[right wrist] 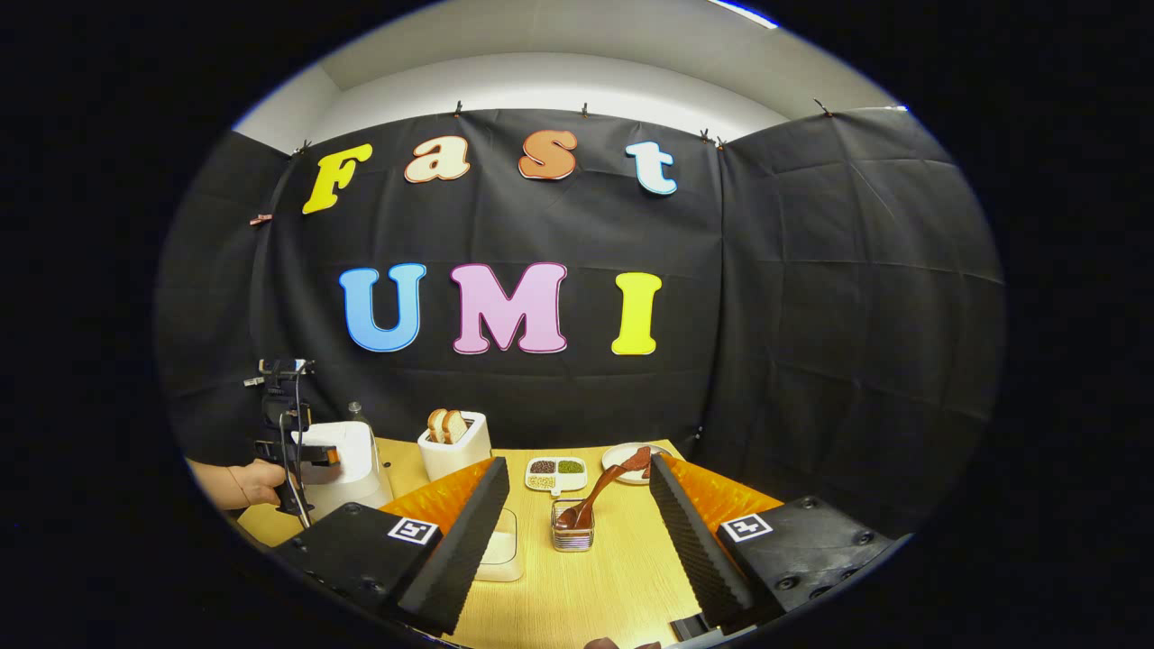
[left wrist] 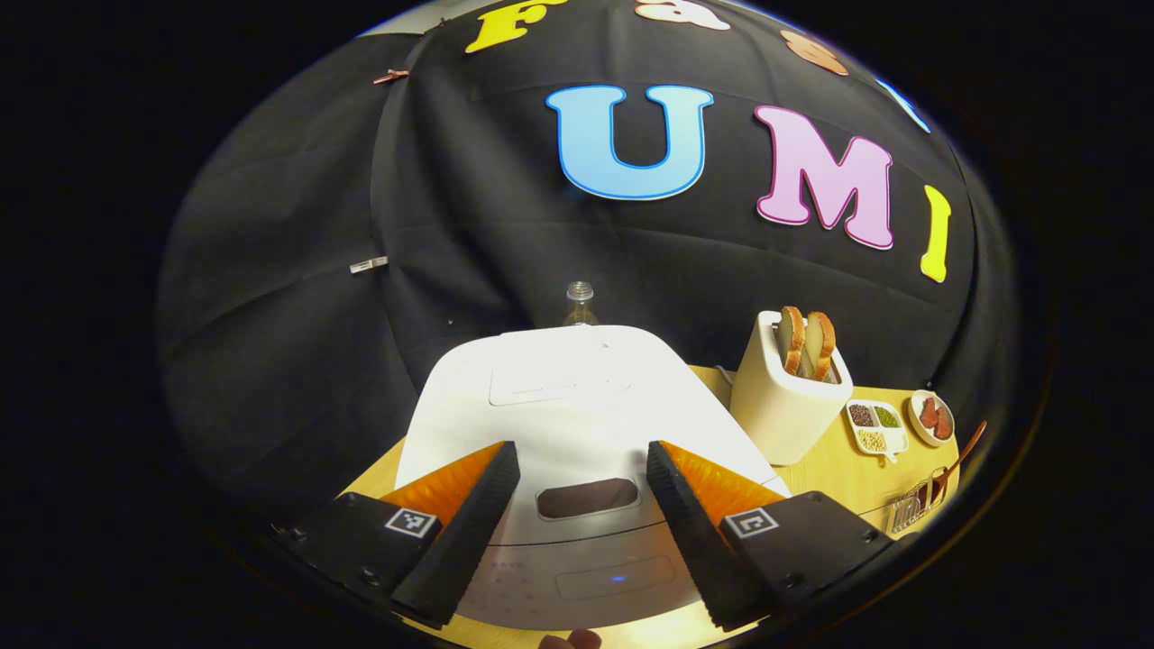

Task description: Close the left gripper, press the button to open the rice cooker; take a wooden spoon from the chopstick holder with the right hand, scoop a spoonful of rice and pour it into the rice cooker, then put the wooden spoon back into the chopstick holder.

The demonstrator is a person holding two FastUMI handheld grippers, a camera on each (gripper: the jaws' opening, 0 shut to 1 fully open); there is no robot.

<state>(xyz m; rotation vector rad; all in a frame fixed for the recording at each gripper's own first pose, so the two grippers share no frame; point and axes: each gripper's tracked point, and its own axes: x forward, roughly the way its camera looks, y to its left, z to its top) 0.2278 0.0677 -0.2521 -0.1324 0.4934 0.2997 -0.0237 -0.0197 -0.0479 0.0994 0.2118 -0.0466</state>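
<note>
The white rice cooker (left wrist: 577, 397) fills the middle of the left gripper view with its lid down. My left gripper (left wrist: 581, 448) hangs open just above its front, one finger on each side of the dark lid button (left wrist: 586, 498). In the right gripper view, a hand holds that gripper (right wrist: 329, 455) at the cooker (right wrist: 347, 464) on the far left. My right gripper (right wrist: 578, 461) is open and holds nothing. Ahead of it, between its fingers, the wooden spoon (right wrist: 599, 491) leans in the wire chopstick holder (right wrist: 572, 536). A pale rice container (right wrist: 500, 545) sits half hidden behind one finger.
A toaster (left wrist: 786, 388) with two bread slices stands right of the cooker on the wooden table (right wrist: 613, 577). Beyond it are a divided dish of beans (right wrist: 556, 471) and a small plate (right wrist: 631, 460). A bottle (left wrist: 580, 305) stands behind the cooker. Black cloth walls close the back and sides.
</note>
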